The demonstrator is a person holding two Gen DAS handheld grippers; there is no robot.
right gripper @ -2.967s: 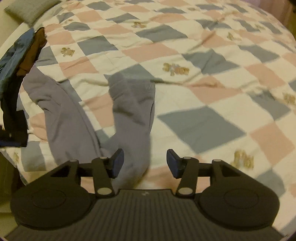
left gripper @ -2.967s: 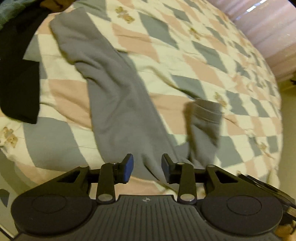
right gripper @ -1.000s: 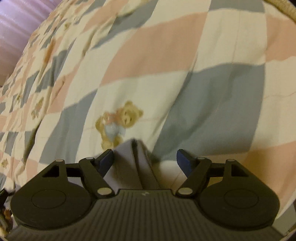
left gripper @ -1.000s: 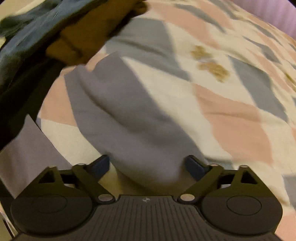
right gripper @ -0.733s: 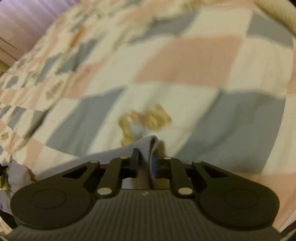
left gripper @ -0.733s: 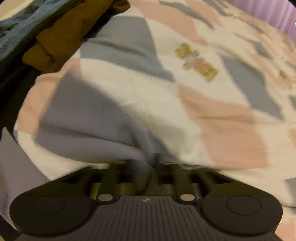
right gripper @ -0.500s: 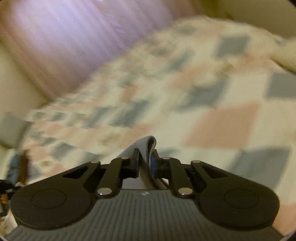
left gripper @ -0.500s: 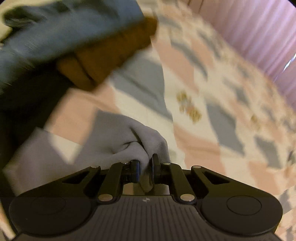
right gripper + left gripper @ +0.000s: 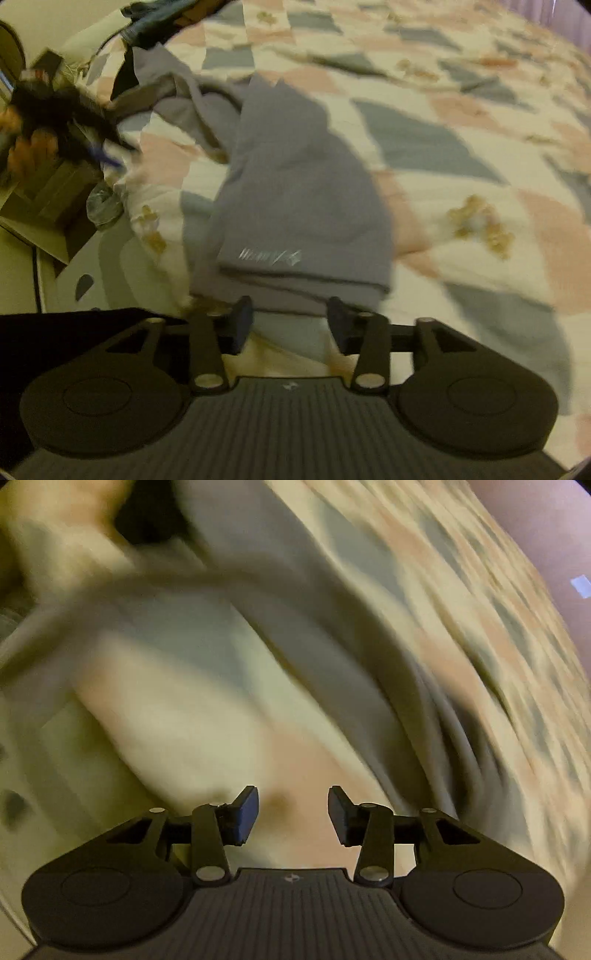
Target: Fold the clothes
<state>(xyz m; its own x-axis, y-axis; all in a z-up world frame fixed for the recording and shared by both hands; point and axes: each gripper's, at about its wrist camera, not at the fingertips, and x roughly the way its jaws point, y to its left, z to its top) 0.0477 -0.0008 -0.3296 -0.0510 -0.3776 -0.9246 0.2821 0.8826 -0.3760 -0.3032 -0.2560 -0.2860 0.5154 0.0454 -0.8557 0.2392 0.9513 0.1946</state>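
Covering nearly all of the right wrist view, the bed [image 9: 461,122] with its checked quilt offers wide open room toward its far side, where nothing lies on the covers. The near edge is the tight place: the quilt drops off just below and left of the right gripper [image 9: 290,325], and past that edge sit a cardboard box [image 9: 48,206] and dark clutter on the floor.

The grey garment [image 9: 295,192] lies along that near edge, doubled over on itself, its folded end with a small printed logo just ahead of the right gripper. Its upper part trails in loose wrinkles toward the pile of other clothes [image 9: 162,14] at the bed's far left corner.

The likeliest trouble, I judge, is the fold slipping: the doubled end sits so near the edge that a nudge could drag it off the bed, and the rumpled upper part could spoil the layers if it is not smoothed.

The right gripper is released, its jaws opening with only quilt and the garment's hem below them. The left gripper [image 9: 293,812] is likewise let go and opening, nothing between its pads; its view is heavily blurred, so a careless swing could catch the cloth.
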